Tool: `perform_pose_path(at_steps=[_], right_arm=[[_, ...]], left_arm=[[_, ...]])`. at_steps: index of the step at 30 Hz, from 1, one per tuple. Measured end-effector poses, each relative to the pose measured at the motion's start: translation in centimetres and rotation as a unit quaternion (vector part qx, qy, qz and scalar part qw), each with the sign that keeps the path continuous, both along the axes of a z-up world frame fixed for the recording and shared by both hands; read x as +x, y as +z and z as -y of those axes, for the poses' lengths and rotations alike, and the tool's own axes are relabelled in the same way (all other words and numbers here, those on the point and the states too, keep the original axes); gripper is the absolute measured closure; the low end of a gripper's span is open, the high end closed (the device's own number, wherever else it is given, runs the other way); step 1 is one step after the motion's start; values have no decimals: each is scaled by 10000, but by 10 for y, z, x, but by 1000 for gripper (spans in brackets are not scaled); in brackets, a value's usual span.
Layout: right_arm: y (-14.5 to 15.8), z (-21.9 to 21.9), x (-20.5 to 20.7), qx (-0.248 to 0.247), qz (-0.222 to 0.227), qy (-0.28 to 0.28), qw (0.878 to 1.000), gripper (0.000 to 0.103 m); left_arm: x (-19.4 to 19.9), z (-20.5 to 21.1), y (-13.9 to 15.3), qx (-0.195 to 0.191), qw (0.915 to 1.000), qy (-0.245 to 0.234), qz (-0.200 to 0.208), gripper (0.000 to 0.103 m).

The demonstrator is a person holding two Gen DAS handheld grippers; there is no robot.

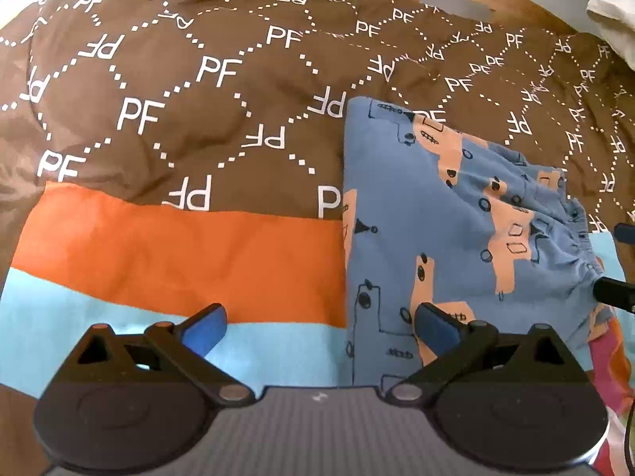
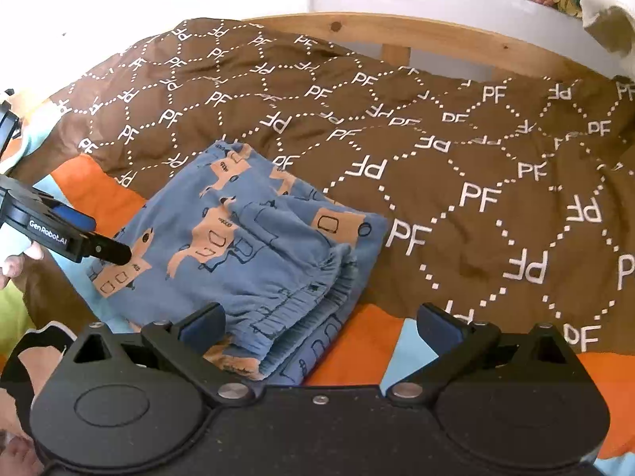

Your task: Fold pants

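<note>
The left gripper (image 1: 319,327) hovered low over the duvet (image 1: 198,127), fingers spread wide and holding nothing, its right finger (image 1: 436,329) over the pants' (image 1: 416,214) near left edge. The right gripper (image 2: 319,327) was also wide open and empty, its left finger (image 2: 204,327) above the pants' (image 2: 254,246) near corner, the right one over bare duvet (image 2: 476,166). In the right view the left gripper (image 2: 107,252) came in from the left, its tip at the pants' left edge.

The pants lay folded into a compact stack on the duvet, at the brown and orange border. The elastic waistband (image 2: 337,273) faced right, and the stack ran slightly longer toward the headboard (image 2: 397,35).
</note>
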State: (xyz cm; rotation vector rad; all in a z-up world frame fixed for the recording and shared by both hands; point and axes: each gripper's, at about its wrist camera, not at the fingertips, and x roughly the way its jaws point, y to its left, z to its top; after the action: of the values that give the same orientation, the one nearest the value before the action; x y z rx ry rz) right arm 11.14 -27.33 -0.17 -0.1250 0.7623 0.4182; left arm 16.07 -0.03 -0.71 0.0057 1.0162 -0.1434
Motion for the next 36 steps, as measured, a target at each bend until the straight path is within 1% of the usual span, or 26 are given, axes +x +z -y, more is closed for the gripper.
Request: perform_pose_path(at_steps=[6, 10, 14, 17, 19, 25, 28, 32, 36], right_arm=[[-4, 5, 2, 151, -127, -5, 9998, 1], [-4, 8, 6, 281, -144, -40, 9995, 1], [-7, 9, 15, 412, -248, -72, 9988, 1], [-8, 10, 29, 675, -367, 47, 9970, 1], [-10, 14, 39, 937, -463, -2, 9945, 1], [-22, 29, 62, 1750, -761, -154, 9815, 1], [-31, 34, 68, 2142, -876, -319, 9723, 1], [-34, 37, 74, 2526, -896, -178, 9632, 1], [-41, 47, 79, 3263, -974, -108, 9402, 0]], left_arm=[[-6, -1, 1, -68, 9997, -249, 6, 0], [-3, 1, 3, -222, 9990, -378, 24, 0], [4, 8, 3, -422, 9972, -617, 90, 0], [8, 10, 0, -600, 9954, -746, 59, 0], [8, 13, -2, -599, 9945, -854, 121, 0], [4, 14, -7, -461, 9905, -1268, 255, 0], [3, 13, -5, -541, 9894, -1332, 204, 0], [6, 8, -2, -1076, 9854, -1323, -19, 0], [14, -2, -7, -1651, 9782, -1197, -384, 0]])
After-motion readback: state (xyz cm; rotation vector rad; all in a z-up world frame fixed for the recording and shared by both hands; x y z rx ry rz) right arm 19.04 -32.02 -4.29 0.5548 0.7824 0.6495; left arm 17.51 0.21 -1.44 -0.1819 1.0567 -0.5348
